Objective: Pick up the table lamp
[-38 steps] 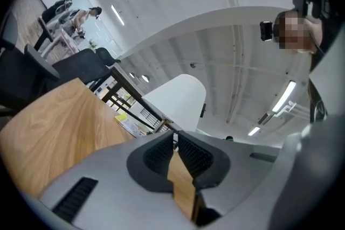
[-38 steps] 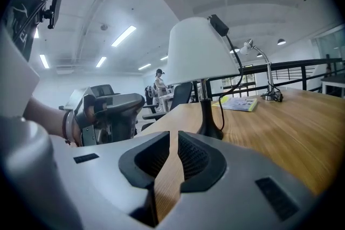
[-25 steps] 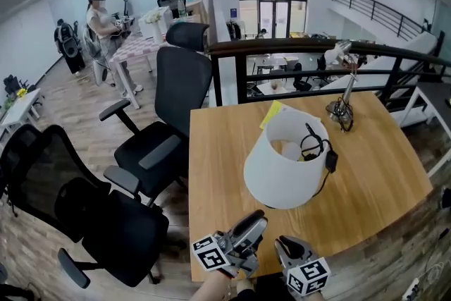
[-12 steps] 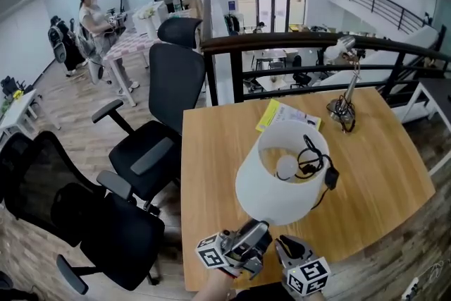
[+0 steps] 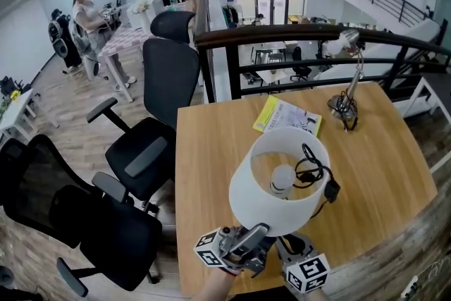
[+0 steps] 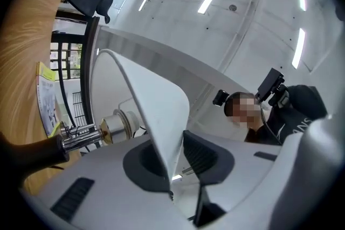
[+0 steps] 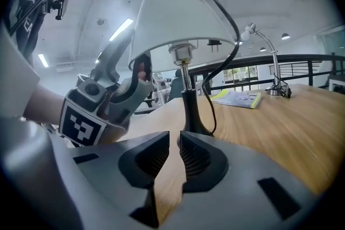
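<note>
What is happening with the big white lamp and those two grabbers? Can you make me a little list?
Table lamp: white lampshade, black stem, standing on the wooden table
Cord: black, draped over the lampshade's top rim
Left gripper: fingers have just been closing, pinching the lampshade's rim
Right gripper: fingers shut, nothing between them, close to the lamp's base
Farther back on the table: yellow booklet, silver desk lamp

White-shaded table lamp (image 5: 262, 195) with black stem and black cord; table (image 5: 204, 173) pale wood with fine grain; booklet (image 5: 287, 116) yellow-edged, its page white (print too small to tell); office chairs (image 5: 169, 77) black; marker cube (image 5: 208, 255) black squares on white; desk lamp (image 5: 343, 106) silver; railing (image 5: 282, 29) dark brown over black bars.
</note>
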Action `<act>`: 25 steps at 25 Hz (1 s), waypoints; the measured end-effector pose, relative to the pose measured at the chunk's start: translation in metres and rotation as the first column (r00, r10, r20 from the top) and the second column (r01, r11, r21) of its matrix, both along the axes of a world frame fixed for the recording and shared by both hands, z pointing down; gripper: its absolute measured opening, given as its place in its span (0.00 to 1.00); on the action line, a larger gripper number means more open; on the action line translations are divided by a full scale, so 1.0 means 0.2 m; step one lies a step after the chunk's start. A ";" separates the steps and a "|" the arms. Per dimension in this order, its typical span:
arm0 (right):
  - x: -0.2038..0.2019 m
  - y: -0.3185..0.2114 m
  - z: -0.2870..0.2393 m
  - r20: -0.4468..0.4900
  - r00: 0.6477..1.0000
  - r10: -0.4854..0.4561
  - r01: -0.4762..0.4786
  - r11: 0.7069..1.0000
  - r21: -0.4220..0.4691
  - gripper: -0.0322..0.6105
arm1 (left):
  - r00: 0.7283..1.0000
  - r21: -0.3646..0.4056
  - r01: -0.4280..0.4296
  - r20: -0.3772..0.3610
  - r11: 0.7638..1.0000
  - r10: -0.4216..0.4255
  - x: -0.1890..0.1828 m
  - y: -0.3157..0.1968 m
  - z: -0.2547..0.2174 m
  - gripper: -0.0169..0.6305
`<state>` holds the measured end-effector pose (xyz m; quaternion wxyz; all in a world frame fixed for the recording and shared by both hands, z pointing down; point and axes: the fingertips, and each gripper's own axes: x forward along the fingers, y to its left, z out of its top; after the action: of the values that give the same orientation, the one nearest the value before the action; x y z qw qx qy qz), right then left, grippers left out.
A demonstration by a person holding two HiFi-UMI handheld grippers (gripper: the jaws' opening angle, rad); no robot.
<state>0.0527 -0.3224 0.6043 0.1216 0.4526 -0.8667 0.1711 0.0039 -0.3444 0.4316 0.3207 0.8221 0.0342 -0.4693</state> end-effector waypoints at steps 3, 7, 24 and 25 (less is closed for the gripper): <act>0.02 -0.08 -0.06 0.000 1.000 0.008 -0.008 0.999 0.039 0.14 | 1.000 0.009 0.026 0.000 1.000 -0.026 -0.01 -0.05 -0.04 0.11; 0.01 -0.18 -0.14 0.015 1.000 0.002 -0.004 0.995 0.095 0.14 | 0.997 -0.018 0.069 -0.017 0.997 -0.070 -0.04 -0.16 -0.08 0.06; -0.01 -0.60 -0.12 -0.060 0.997 0.037 -0.036 0.999 0.019 0.32 | 0.988 -0.165 0.037 -0.143 0.986 -0.061 -0.09 -0.56 -0.11 0.04; -0.02 -0.62 -0.12 -0.059 0.998 0.031 -0.031 0.999 0.009 0.32 | 0.986 -0.172 0.037 -0.151 0.984 -0.064 -0.10 -0.58 -0.11 0.04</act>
<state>0.0490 -0.4461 0.5810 0.1428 0.4714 -0.8562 0.1559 -0.0155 -0.4595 0.4088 0.3732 0.7535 -0.0015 -0.5413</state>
